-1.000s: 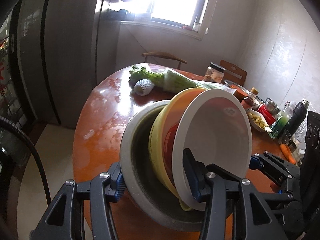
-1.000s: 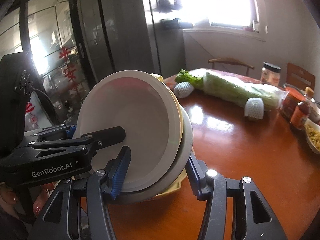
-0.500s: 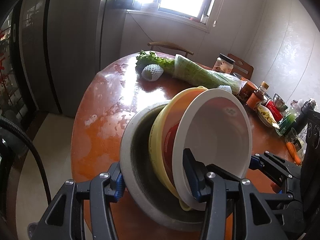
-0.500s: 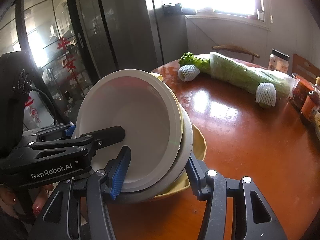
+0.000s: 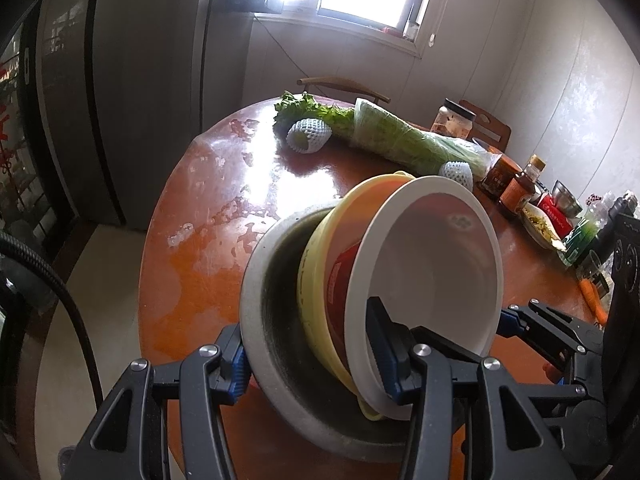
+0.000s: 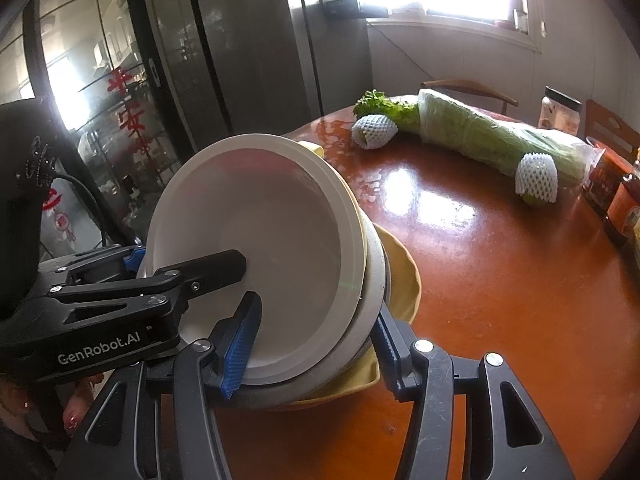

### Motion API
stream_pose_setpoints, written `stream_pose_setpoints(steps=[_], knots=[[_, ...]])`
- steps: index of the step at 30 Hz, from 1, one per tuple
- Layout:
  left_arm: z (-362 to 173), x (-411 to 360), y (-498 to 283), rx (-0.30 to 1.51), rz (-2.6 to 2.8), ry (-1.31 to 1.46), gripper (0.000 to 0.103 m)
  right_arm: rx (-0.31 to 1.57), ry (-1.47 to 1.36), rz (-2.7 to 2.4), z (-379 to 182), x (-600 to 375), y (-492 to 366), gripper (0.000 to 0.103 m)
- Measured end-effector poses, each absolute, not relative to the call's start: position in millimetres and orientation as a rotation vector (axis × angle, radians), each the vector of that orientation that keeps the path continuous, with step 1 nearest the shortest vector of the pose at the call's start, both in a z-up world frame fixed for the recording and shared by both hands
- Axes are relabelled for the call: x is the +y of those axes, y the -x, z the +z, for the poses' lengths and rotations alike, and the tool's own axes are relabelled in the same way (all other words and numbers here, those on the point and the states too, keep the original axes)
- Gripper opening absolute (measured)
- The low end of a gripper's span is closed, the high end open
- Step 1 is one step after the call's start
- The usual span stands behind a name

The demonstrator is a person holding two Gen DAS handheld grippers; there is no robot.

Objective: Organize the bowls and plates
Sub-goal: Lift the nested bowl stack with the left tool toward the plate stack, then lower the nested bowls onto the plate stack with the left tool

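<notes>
A tilted stack of nested bowls hangs just over the round orange-brown table point(image 5: 208, 248): a grey outer bowl point(image 5: 276, 320), a yellow bowl point(image 5: 316, 272) with something red inside, and a white bowl point(image 5: 436, 264) innermost. My left gripper point(image 5: 310, 356) is shut on the stack's near rim, one pad outside the grey bowl and one inside the white bowl. My right gripper point(image 6: 314, 346) is shut on the stack point(image 6: 272, 248) from the other side. A yellow dish edge point(image 6: 402, 280) shows behind the stack; whether it touches the table is unclear.
A wrapped cabbage point(image 6: 492, 136), leafy greens point(image 5: 308, 108) and two fruits in white foam nets point(image 6: 374, 132) point(image 6: 536, 178) lie at the far side. Jars, bottles and a carrot point(image 5: 592, 296) crowd the right edge. Chairs point(image 5: 344, 84) stand beyond; a dark cabinet point(image 5: 132, 80) is at left.
Both grippers have sunk with the stack still clamped, bringing it closer to the table. More of the yellow dish edge now shows behind the stack in the right wrist view.
</notes>
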State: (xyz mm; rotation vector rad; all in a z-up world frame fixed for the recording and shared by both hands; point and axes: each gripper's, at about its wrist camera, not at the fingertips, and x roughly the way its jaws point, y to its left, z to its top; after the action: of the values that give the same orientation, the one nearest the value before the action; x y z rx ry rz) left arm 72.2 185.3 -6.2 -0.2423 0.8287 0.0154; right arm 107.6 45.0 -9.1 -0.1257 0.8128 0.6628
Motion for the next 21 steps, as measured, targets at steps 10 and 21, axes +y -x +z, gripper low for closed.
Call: stream_pose_setpoints(steps=[10,21], knots=[[-7.4,183.5,-72.3,0.832,0.018,0.233,0.05,0.819,0.14,0.652,-13.7,47.6,-111.1,0.056],[-7.9,183.7,-73.0,0.832,0.02,0.232,0.05,0.812,0.144,0.647,-13.5,46.9,-110.5,0.056]])
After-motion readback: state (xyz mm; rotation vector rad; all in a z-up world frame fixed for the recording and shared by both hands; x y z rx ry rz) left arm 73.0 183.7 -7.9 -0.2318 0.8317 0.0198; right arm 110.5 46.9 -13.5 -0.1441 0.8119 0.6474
